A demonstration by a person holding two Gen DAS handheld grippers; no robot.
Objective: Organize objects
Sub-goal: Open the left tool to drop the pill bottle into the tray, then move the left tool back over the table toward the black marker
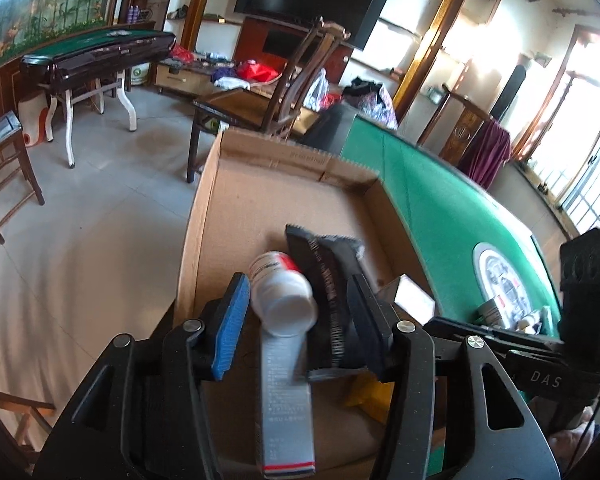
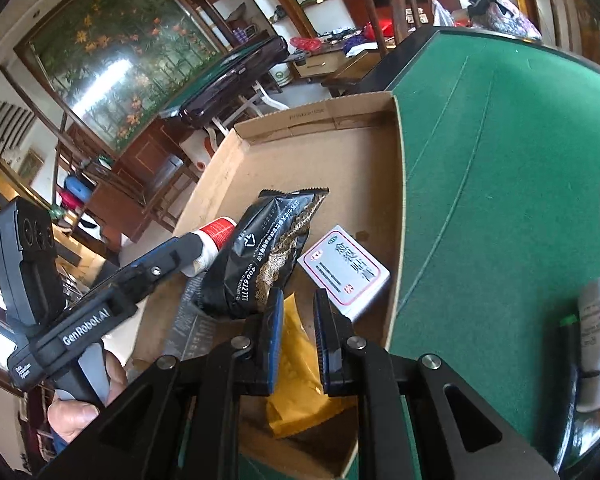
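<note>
Right now the left tongs [image 1: 296, 316] stand apart around a white bottle [image 1: 282, 294] lying free in the cardboard box [image 1: 284, 184] on the green tabletop [image 1: 440, 216]; the right tongs [image 2: 298, 316] are together, empty, above a yellow packet [image 2: 300, 380].

The green felt surface [image 2: 500, 160] carries an open cardboard box [image 2: 396, 184] at its edge. A white bottle [image 2: 598, 320] lies nearby on the felt.
</note>
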